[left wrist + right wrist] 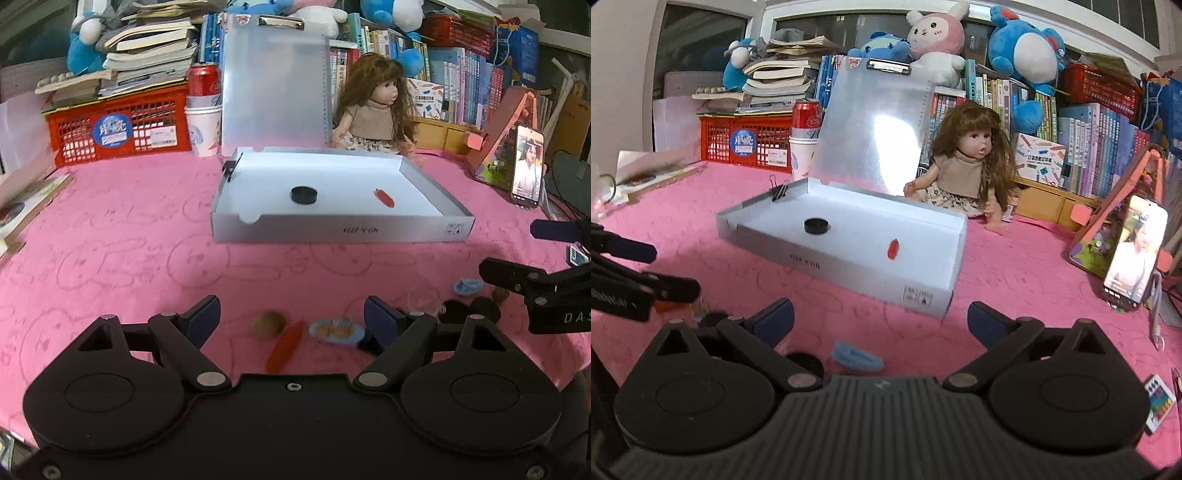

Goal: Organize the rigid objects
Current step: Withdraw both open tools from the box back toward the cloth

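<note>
Left wrist view shows your left gripper (291,317) spread wide and holding nothing, low over a brown ball (269,324), a red stick (285,346) and a blue oval piece (336,331) on the pink cloth (110,236). Your right gripper (881,319) is wide too, above a small blue piece (855,356). Farther back, the white box (340,229) holds a black disc (303,194) and a red piece (385,198).

Left claw (291,317) gapes over brown ball (269,324) — red strip (285,347) alongside.
</note>
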{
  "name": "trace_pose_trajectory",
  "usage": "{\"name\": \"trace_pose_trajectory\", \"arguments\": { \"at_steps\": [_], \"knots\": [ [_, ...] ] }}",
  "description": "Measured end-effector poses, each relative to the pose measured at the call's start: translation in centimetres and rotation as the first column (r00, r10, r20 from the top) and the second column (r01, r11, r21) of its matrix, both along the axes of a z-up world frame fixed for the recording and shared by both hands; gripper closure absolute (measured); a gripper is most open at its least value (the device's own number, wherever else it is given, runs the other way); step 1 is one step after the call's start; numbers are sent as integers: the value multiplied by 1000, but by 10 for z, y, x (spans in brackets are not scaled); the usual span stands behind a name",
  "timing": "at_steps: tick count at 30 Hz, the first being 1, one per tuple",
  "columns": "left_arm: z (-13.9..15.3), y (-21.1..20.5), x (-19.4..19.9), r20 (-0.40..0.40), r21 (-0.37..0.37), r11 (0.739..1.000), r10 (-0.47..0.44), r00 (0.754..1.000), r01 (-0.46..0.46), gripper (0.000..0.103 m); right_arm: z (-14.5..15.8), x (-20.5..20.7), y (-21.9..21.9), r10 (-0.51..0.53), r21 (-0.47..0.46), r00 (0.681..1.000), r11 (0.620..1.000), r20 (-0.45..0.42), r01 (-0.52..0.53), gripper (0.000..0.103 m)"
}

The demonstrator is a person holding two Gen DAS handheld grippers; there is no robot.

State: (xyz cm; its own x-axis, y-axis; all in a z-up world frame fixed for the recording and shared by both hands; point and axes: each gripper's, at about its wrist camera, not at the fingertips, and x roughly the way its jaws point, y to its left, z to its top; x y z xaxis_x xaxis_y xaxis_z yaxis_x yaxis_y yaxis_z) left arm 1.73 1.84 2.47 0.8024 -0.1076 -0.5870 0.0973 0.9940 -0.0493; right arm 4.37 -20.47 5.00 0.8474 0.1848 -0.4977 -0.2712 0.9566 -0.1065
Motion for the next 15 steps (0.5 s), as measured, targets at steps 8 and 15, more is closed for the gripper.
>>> {"name": "trace_pose_trajectory", "arguments": {
  "at_steps": [8, 15],
  "knots": [
    [-7, 5, -25, 14, -1, 1000, -28, 999, 28, 47, -14, -23, -9, -15, 52, 1000, 999, -2, 15, 1],
    [-11, 2, -32, 28, 28, 999, -40, 999, 39, 65, -22, -35, -12, -9, 77, 1000, 997, -11, 10, 18]
  ]
}}
